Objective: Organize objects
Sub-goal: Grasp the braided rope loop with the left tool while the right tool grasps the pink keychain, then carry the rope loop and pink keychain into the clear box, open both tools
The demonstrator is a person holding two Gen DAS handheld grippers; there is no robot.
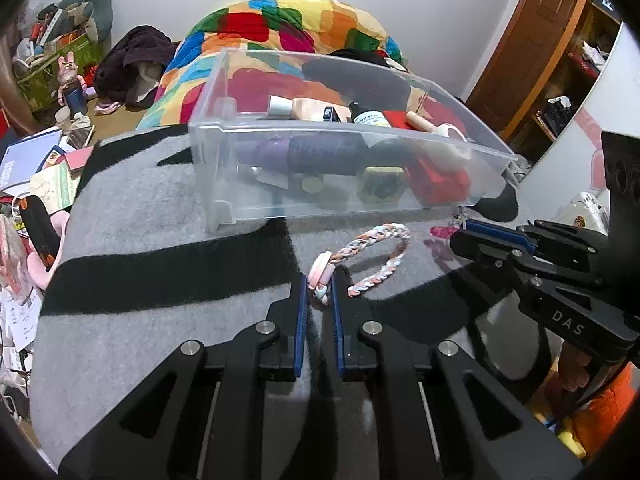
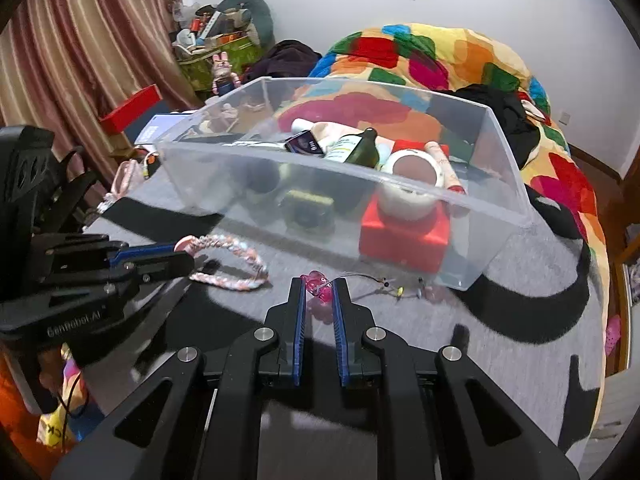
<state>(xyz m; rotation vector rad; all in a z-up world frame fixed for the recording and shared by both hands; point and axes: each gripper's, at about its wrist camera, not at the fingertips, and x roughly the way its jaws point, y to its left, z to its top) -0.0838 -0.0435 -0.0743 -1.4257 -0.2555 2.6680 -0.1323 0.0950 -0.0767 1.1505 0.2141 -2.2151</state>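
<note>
My left gripper (image 1: 320,294) is clenched on the pink disc end of the braided loop (image 1: 380,258), which lies on the grey blanket (image 1: 160,208) just in front of the clear plastic bin (image 1: 340,168). My right gripper (image 2: 319,286) is pinched tight on a small pink translucent charm (image 2: 318,285) (its thin cord with beads trails toward the bin's near corner). Inside the bin sit a red block (image 2: 404,236), a tape roll (image 2: 412,180), a dark bottle (image 2: 360,148) and other bits.
</note>
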